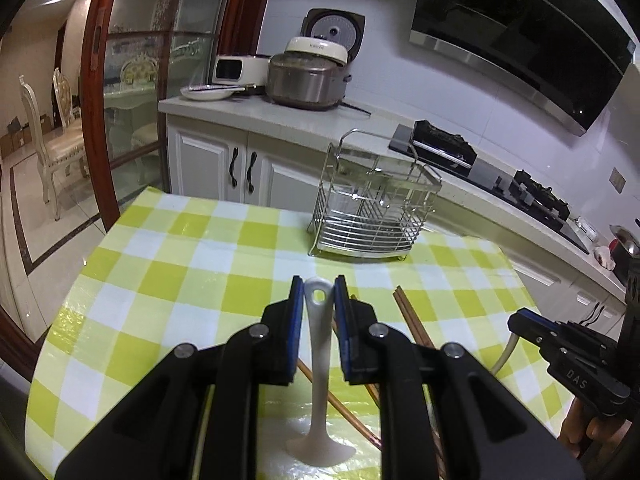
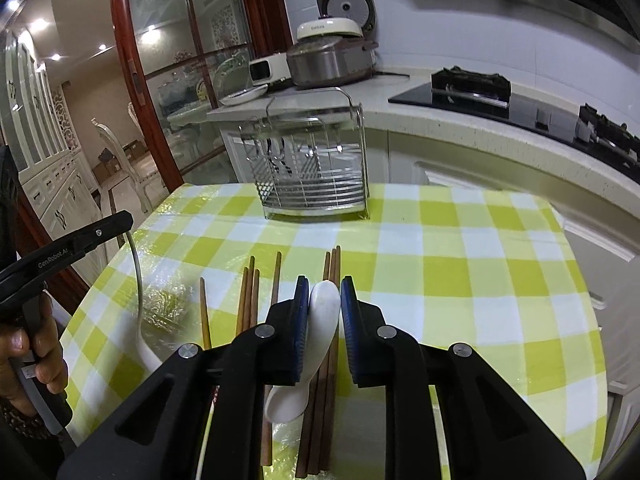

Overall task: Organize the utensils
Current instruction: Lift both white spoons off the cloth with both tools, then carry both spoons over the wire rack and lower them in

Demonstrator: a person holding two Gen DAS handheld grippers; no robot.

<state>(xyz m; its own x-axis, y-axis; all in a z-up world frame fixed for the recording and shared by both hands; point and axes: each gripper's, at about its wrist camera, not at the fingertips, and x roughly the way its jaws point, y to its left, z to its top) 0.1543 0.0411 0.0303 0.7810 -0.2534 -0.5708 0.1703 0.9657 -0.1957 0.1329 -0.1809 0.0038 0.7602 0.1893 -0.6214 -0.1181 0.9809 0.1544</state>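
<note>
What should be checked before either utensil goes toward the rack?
1. Left tongs grip on the white ladle: ok, pads press its handle near the hanging hole.
2. Right tongs grip on the white soup spoon: ok, pads sit on both sides.
3. Wire utensil rack upright, top open: ok.
4. Way to the rack: ok, only checkered tablecloth lies between.
5. Ladle bowl off the cloth: cannot tell.
6. Chopsticks sorted: not ok, they lie loose on the cloth.
</note>
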